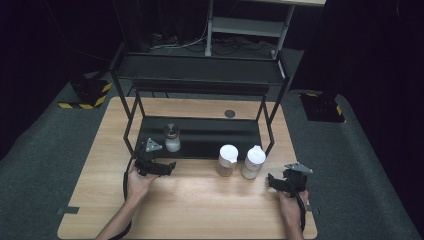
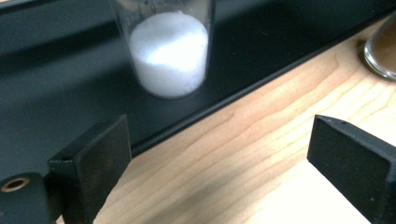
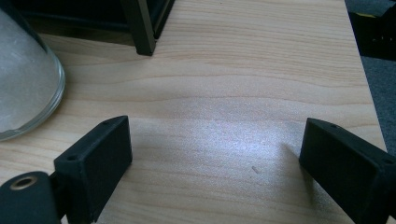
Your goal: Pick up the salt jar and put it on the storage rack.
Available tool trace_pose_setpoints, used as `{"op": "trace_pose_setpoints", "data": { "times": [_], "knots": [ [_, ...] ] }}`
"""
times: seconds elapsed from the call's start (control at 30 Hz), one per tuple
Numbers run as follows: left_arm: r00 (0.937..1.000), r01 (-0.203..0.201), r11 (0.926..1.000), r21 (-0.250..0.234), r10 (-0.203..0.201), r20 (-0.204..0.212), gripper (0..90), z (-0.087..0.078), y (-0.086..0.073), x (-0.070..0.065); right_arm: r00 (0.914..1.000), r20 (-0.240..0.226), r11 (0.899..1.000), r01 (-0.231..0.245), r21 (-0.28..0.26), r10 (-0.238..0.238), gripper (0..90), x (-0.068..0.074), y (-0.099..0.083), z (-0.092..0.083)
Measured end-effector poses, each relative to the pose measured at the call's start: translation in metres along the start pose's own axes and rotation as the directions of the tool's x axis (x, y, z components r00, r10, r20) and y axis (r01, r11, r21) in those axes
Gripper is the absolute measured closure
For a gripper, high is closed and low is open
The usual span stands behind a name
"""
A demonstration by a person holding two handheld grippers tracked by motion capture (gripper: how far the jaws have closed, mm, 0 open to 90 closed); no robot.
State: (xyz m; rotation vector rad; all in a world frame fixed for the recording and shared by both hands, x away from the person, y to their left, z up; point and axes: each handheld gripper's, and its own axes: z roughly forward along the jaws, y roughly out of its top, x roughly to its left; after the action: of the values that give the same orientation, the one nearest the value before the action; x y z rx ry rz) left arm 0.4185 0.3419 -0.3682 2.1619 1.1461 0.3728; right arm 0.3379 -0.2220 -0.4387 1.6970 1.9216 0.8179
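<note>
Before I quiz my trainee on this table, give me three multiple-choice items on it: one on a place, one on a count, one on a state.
1. Where does the jar of white powder stand?
A. on the black shelf base
B. on the bare wood
C. on the floor

2. How many white-lidded jars stand on the wooden table in front of the shelf?
A. one
B. two
C. four

3. How are the left gripper's jaws?
A. shut on a jar
B. shut on nothing
C. open, nothing between them

Answers: 1 A, dark shelf base lies under the jar. 2 B, the pair is side by side. 3 C, only wood shows between the jaws.
</note>
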Motion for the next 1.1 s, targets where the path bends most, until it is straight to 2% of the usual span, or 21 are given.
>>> {"op": "trace_pose_setpoints", "data": {
  "times": [0.57, 1.1],
  "knots": [
    [0.9991, -0.043, 0.9990, 0.015, 0.043, 0.003, 5.0, 0.005, -0.017, -0.012, 1.0000, 0.000, 1.000, 0.000, 0.000, 0.000, 8.4, 0.000, 0.000, 0.000],
    [0.9992, -0.041, 0.9988, 0.025, 0.041, 0.001, 4.7, 0.011, -0.026, -0.018, 1.0000, 0.000, 1.000, -0.001, 0.000, 0.001, 8.4, 0.000, 0.000, 0.000]
  ]
}}
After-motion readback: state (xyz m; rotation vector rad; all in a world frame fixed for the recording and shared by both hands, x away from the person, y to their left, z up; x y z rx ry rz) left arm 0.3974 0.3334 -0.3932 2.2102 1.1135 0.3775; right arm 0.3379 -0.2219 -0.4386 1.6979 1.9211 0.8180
